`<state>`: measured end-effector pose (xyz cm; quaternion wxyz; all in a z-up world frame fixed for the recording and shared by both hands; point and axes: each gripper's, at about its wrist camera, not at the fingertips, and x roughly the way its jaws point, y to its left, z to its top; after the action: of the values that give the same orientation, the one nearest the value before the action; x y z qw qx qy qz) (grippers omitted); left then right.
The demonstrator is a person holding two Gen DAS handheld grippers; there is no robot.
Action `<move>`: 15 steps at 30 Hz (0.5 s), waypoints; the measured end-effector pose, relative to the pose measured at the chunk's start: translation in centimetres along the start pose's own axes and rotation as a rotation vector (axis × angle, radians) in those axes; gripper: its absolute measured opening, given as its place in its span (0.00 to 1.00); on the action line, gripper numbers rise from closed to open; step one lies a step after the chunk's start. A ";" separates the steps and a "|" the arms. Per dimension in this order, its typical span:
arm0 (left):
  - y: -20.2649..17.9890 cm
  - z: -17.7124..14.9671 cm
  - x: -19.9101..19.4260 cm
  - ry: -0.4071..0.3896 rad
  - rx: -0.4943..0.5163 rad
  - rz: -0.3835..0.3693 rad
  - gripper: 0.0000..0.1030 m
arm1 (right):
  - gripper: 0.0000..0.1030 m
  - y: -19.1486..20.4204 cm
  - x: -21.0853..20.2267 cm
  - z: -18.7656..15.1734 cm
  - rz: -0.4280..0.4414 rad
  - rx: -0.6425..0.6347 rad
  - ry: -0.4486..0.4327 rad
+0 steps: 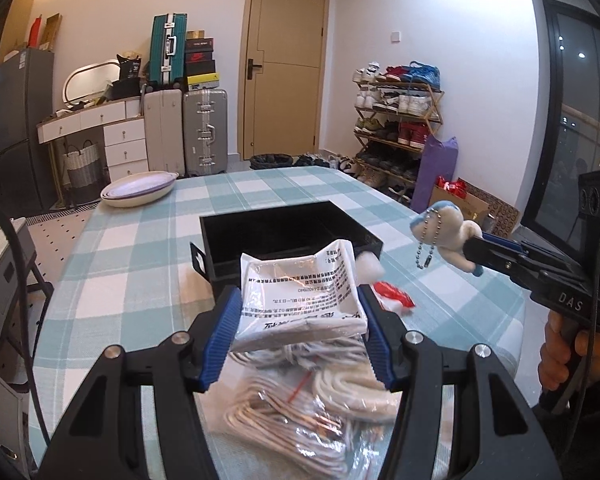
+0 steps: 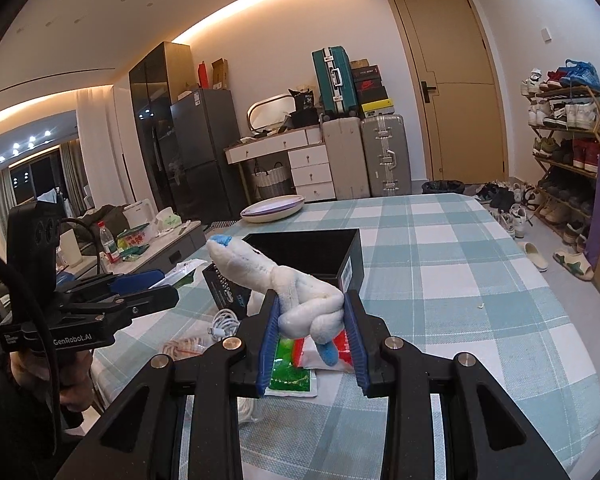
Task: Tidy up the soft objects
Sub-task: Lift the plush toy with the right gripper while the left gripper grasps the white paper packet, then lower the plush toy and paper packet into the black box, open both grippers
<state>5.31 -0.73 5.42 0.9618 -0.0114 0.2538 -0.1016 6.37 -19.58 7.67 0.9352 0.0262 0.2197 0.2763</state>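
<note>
My left gripper (image 1: 300, 312) is shut on a white printed plastic packet (image 1: 300, 292) and holds it above the table, just in front of the open black box (image 1: 276, 236). My right gripper (image 2: 312, 320) is shut on a white-and-blue plush keychain toy (image 2: 276, 280), held in the air to the right of the box; the toy with its ball chain also shows in the left wrist view (image 1: 444, 232). On the checked tablecloth (image 1: 140, 264) below lie a bag of white cords (image 1: 300, 404), a red-and-white packet (image 1: 392, 296) and a green packet (image 2: 292, 372).
A stack of shallow bowls (image 1: 140, 190) sits at the table's far left corner. Behind the table stand suitcases (image 1: 204, 132), a white desk with drawers (image 1: 112, 128), a door and a shoe rack (image 1: 400, 120). A side table with bottles (image 2: 132, 240) is at left.
</note>
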 end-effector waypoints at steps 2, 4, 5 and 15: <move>0.3 0.8 0.2 -0.014 0.000 0.012 0.56 | 0.31 -0.1 0.3 0.6 -0.005 0.001 -0.006; 0.6 1.6 0.5 -0.021 -0.002 0.018 0.56 | 0.31 -0.2 0.5 1.3 -0.008 0.005 -0.011; 0.7 1.9 0.8 -0.022 -0.005 0.023 0.56 | 0.31 -0.3 0.6 1.5 -0.010 0.007 -0.012; 1.4 4.7 3.6 -0.026 -0.011 0.058 0.56 | 0.31 -1.4 3.0 4.3 -0.040 0.039 0.006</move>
<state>10.92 -0.22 7.64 0.9675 -0.0106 0.2422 -0.0720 11.17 -18.84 10.10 0.9392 0.0391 0.2285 0.2531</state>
